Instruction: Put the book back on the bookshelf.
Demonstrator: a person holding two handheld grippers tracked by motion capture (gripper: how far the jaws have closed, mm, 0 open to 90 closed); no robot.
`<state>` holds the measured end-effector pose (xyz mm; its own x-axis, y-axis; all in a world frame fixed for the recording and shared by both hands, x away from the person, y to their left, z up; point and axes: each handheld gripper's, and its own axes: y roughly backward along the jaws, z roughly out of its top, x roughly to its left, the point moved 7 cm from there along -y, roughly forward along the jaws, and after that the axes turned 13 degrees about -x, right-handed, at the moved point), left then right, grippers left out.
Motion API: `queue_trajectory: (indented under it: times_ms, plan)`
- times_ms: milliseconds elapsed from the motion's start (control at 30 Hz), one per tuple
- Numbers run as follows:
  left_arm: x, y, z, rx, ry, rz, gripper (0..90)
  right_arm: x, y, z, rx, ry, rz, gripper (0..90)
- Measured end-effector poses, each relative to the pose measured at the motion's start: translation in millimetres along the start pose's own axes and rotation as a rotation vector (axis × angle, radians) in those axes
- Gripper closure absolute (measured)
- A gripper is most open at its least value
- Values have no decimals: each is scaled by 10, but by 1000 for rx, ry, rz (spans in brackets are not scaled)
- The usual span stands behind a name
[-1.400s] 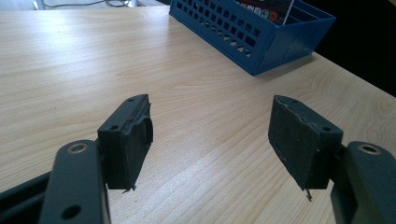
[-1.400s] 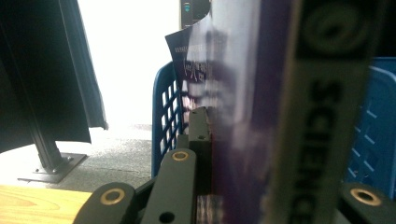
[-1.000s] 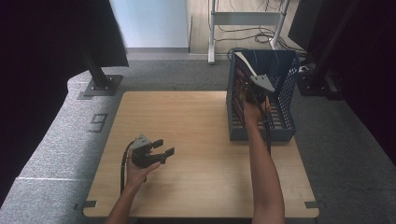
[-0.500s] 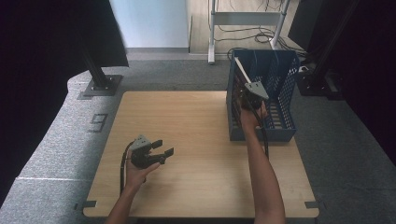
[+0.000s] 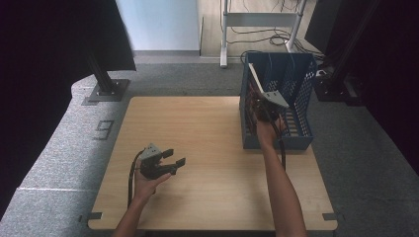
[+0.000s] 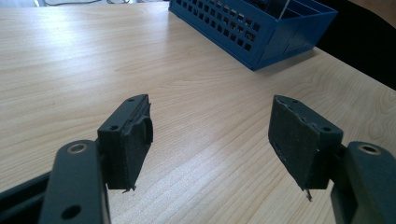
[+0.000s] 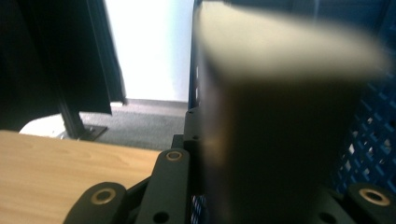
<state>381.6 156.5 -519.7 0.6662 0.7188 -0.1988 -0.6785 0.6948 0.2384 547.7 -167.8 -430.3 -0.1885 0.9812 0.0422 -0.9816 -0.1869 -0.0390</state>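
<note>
Book [image 7: 280, 116] in right hand-held gripper [image 5: 262, 106], blue crate [image 5: 296, 143] around

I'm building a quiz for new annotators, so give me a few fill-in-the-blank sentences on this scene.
1. The crate at the table's far right corner is coloured ____.
2. The left gripper hovers over bare wood with its jaws ____.
3. The right gripper holds a book at the ____.
4. The tabletop is made of light ____.

Missing words: blue; open; crate; wood
</note>
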Motion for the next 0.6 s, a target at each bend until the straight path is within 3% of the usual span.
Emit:
queue_trajectory:
  times_ms: [133,333,600]
  plan:
    - [5,1,-3,1,1,1,304,20,-11,-20,27,-22,16,750]
    - [-5,4,0,0,-1,-1,303,32,-12,-29,90,20,-14,803]
    - [-5,-3,-1,-2,0,1,305,-52,-25,-11,77,29,-31,815]
